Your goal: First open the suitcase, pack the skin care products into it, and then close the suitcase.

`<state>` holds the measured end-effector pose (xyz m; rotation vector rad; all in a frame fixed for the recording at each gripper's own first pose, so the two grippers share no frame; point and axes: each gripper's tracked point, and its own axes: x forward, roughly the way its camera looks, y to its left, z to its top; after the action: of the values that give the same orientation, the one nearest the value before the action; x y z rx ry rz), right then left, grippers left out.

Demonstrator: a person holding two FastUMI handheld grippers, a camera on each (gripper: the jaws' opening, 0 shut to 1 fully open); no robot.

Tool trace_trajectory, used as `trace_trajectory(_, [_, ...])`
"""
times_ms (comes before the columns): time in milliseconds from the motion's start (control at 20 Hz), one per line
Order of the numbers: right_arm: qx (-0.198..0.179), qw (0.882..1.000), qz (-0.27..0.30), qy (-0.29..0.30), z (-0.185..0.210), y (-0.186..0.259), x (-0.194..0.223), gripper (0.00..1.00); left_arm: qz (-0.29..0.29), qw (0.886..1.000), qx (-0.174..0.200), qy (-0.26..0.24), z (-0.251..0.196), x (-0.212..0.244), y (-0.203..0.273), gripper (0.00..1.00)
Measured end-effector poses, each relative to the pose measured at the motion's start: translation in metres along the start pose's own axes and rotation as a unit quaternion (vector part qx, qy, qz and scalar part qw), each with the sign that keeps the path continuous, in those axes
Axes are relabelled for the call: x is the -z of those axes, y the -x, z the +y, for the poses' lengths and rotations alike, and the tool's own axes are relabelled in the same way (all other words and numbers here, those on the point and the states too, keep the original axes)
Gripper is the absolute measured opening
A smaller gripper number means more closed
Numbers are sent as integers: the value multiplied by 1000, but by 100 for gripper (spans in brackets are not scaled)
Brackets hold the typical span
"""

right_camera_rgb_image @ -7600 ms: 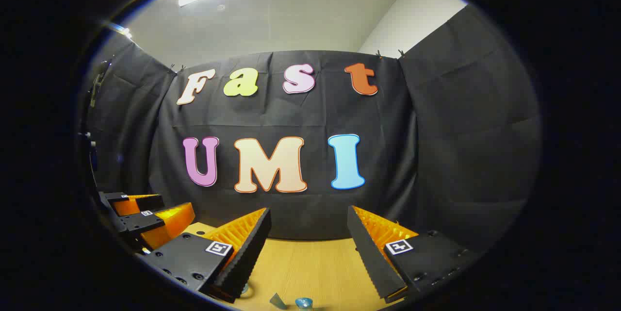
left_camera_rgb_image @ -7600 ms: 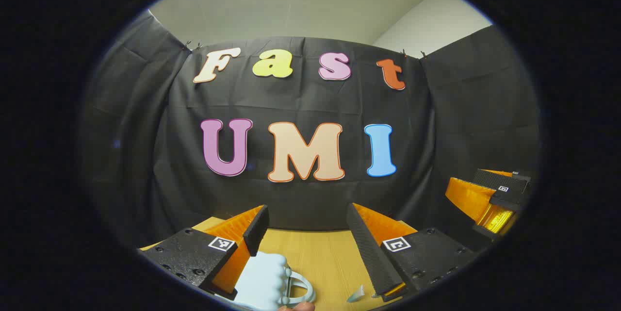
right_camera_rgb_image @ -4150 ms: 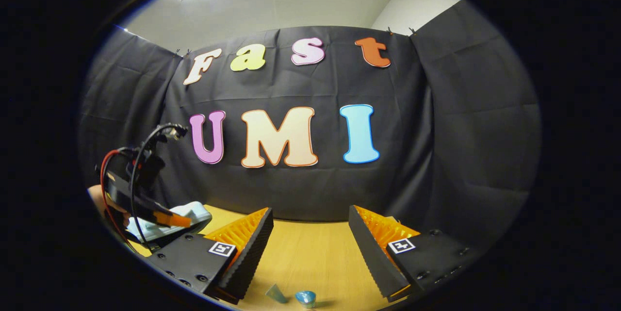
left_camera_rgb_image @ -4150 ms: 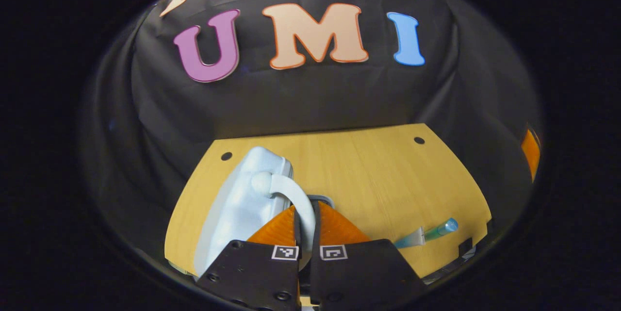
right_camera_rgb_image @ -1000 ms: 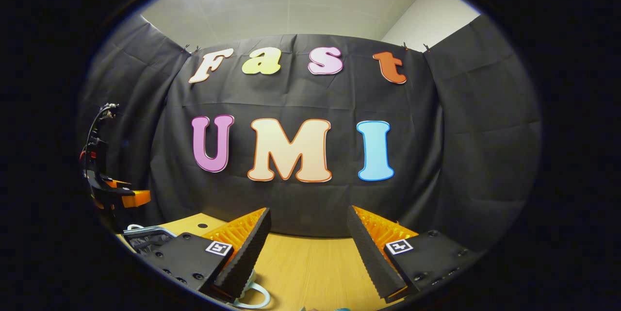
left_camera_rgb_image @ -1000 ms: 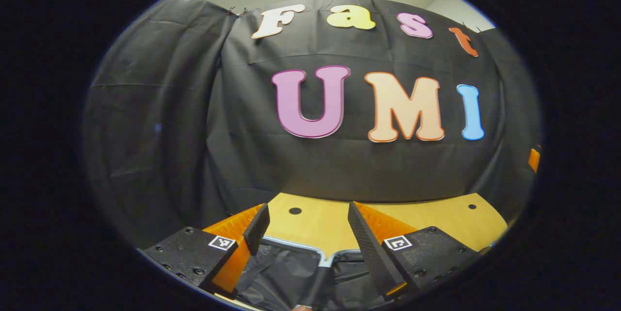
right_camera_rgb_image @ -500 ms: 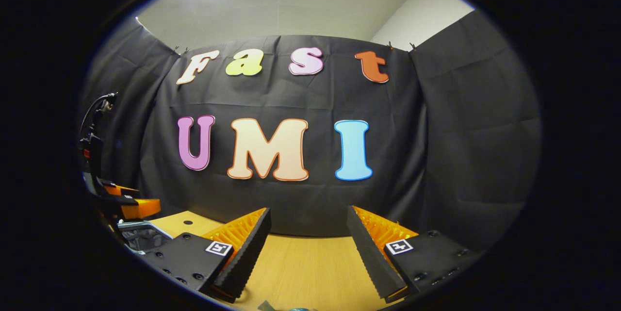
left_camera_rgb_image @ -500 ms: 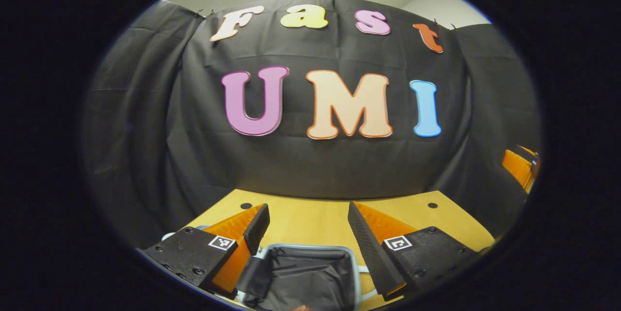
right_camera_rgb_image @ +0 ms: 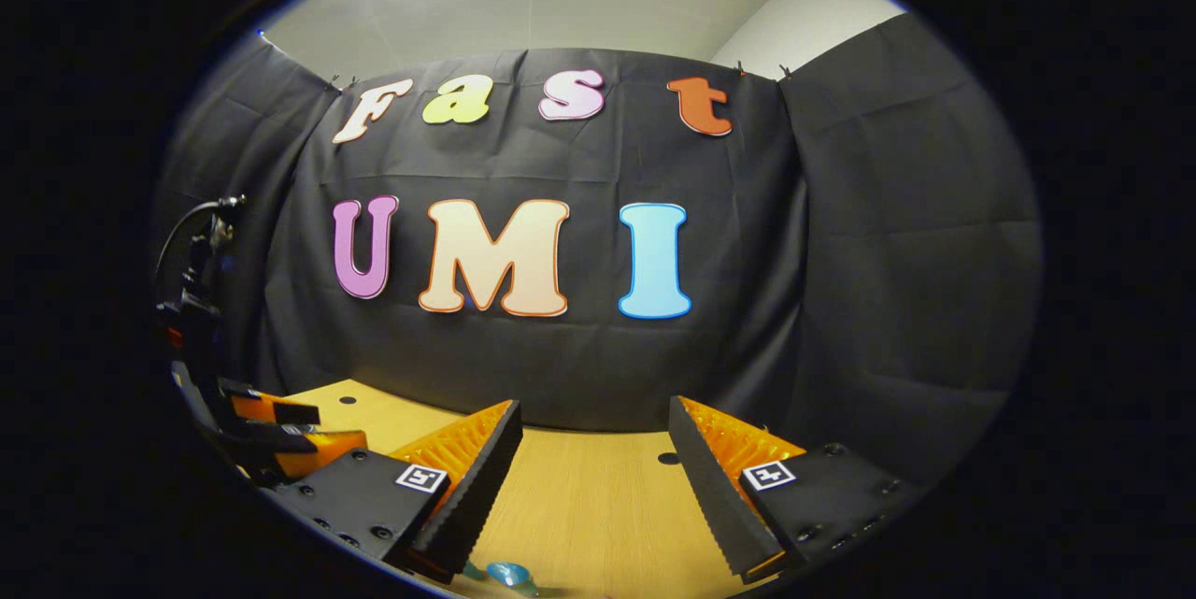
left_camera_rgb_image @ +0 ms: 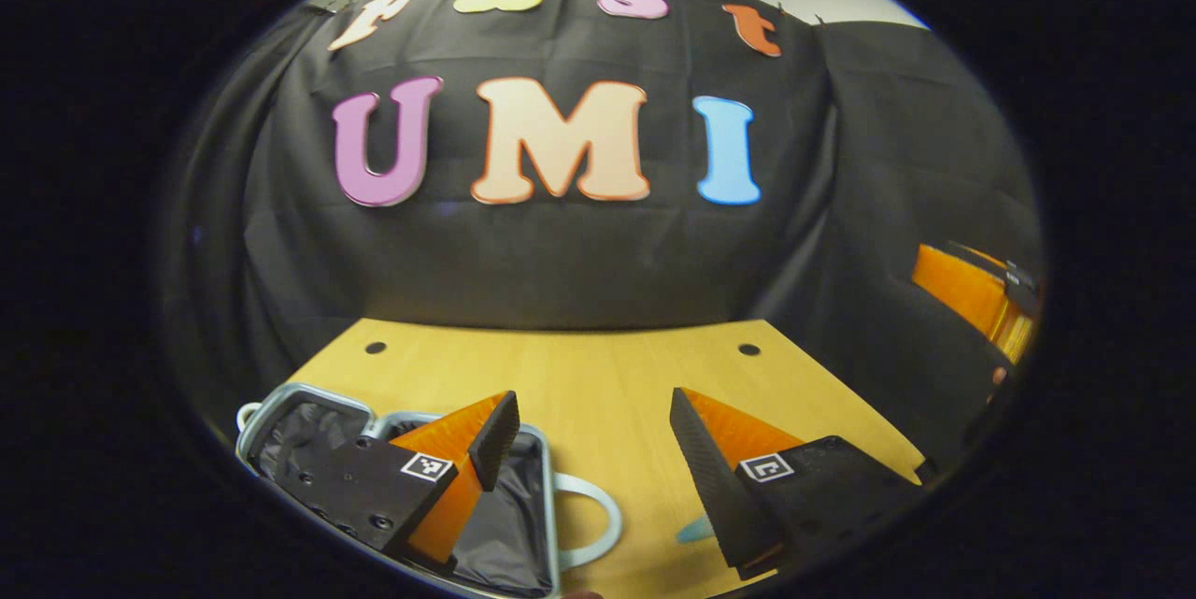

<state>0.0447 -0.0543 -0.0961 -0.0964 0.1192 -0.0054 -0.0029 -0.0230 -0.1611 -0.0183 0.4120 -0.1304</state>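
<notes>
The suitcase lies open on the wooden table, under the left gripper, whose jaws are spread and empty. The blue skin care tube lies just below the right gripper, also spread and seemingly nearer; its long axis cannot be judged.

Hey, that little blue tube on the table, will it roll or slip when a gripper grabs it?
The tube lies flat on the smooth table, so a nudge would probably slide it. Its round cap end suggests it may roll sideways. It looks small, so likely light and easy to knock away.
</notes>
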Motion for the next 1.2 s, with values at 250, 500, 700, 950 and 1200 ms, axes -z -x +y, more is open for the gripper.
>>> trace_trajectory(250, [1,1000,22,12,-18,9,20,100,66,997,44,5,-49,61,-11,95])
trace_trajectory(500, [-2,999,44,25,-25,18,40,100,115,991,71,9,-75,114,-13,96])
trace_trajectory(700, [-8,998,62,29,-20,23,54,99,148,985,80,19,-81,153,-20,93])
trace_trajectory(950, [-32,996,82,34,2,34,72,99,185,979,89,21,-87,194,-34,72])
trace_trajectory(1200, [-72,993,88,27,34,33,91,99,192,976,101,8,-83,178,-34,19])
